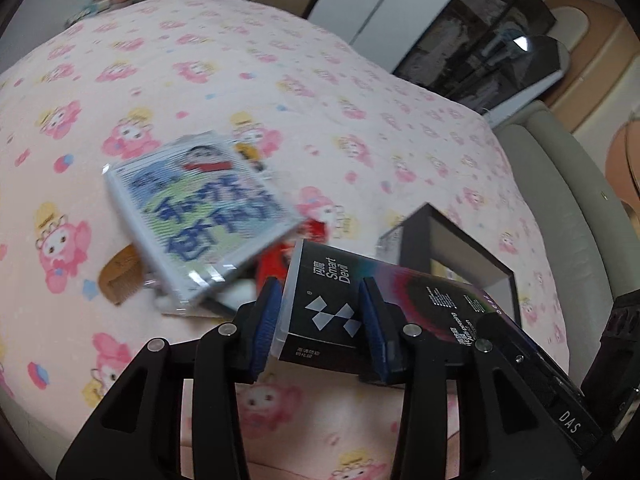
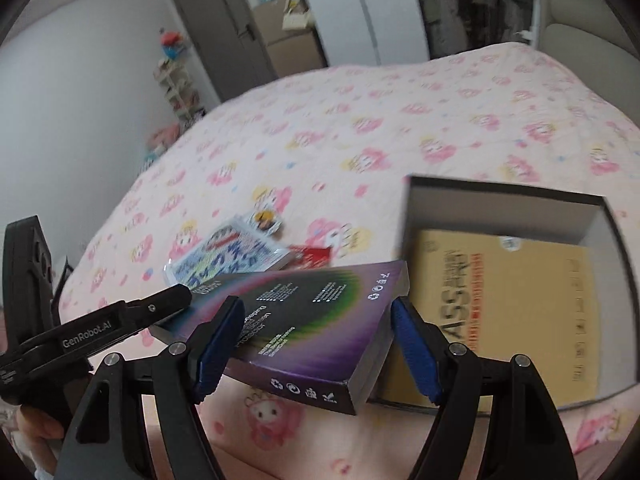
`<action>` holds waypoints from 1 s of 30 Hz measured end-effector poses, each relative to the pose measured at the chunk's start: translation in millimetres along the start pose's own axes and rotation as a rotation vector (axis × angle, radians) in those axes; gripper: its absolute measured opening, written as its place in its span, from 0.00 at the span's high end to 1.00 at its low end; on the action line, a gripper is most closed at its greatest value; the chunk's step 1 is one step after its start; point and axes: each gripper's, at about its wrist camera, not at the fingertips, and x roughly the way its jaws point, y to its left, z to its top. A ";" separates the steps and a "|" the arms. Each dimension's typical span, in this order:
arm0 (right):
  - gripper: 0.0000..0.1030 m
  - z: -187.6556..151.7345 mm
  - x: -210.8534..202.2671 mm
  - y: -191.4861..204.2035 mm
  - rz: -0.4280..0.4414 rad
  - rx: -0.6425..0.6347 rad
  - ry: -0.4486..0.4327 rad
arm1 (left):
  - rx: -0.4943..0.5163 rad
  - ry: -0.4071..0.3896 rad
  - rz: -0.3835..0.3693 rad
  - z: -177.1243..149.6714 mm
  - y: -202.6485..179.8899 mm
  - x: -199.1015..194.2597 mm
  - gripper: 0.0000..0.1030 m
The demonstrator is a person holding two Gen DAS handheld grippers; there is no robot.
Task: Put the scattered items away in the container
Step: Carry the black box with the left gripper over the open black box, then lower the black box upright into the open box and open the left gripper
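Note:
A flat purple-and-black "Smart Devil" box (image 1: pixel 328 280) hangs tilted above the pink bedspread, held from both sides. My left gripper (image 1: pixel 320 330) is shut on its short end, blue pads pressing both faces. My right gripper (image 2: pixel 316 348) is shut across the box (image 2: pixel 320 312). The container, a black open box with grey inner walls (image 2: pixel 500 190), lies just right of the held box with a yellow envelope (image 2: pixel 520 300) inside. On the bed lie a cartoon-printed case (image 1: pixel 204 216), a wooden comb (image 1: pixel 122 276), a red item (image 1: pixel 276 264) and a small yellow item (image 2: pixel 266 218).
The bed's pink patterned cover (image 1: pixel 280 80) fills both views. A grey padded edge (image 1: pixel 560 200) runs along the right side. Behind stand a white wardrobe (image 1: pixel 368 4), a dark glass cabinet (image 1: pixel 480 40), a grey door (image 2: pixel 216 24) and a cluttered shelf (image 2: pixel 176 80).

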 end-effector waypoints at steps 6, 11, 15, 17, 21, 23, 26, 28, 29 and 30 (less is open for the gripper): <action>0.28 2.5 -45.0 -54.3 -0.045 0.085 -0.091 | 0.086 0.030 -0.068 -5.4 -68.4 20.3 0.61; 0.28 -15.6 -55.4 -108.9 -0.098 0.180 -0.087 | 0.165 0.101 -0.086 -24.7 -115.0 59.7 0.61; 0.29 -36.5 -50.1 -147.7 -0.122 0.280 -0.048 | 0.238 0.168 -0.072 -35.1 -145.3 98.1 0.61; 0.29 -43.2 -44.5 -162.5 -0.142 0.317 -0.031 | 0.267 0.210 -0.054 -37.4 -156.7 119.8 0.61; 0.29 -46.3 -33.1 -189.9 -0.158 0.362 -0.002 | 0.296 0.287 0.006 -37.7 -173.8 156.6 0.61; 0.29 -42.8 -28.0 -196.2 -0.163 0.361 0.008 | 0.319 0.287 0.024 -36.1 -180.2 161.4 0.60; 0.29 -28.6 -19.4 -189.3 -0.208 0.270 0.034 | 0.325 0.279 0.039 -30.5 -182.7 159.3 0.59; 0.29 -23.2 -20.6 -186.4 -0.215 0.238 0.026 | 0.326 0.269 0.020 -28.9 -179.7 147.8 0.59; 0.29 -21.8 -22.9 -184.7 -0.215 0.222 0.015 | 0.330 0.269 0.014 -28.9 -177.2 142.6 0.59; 0.29 -21.7 -25.2 -183.7 -0.218 0.208 0.006 | 0.336 0.271 0.010 -29.2 -174.4 137.9 0.59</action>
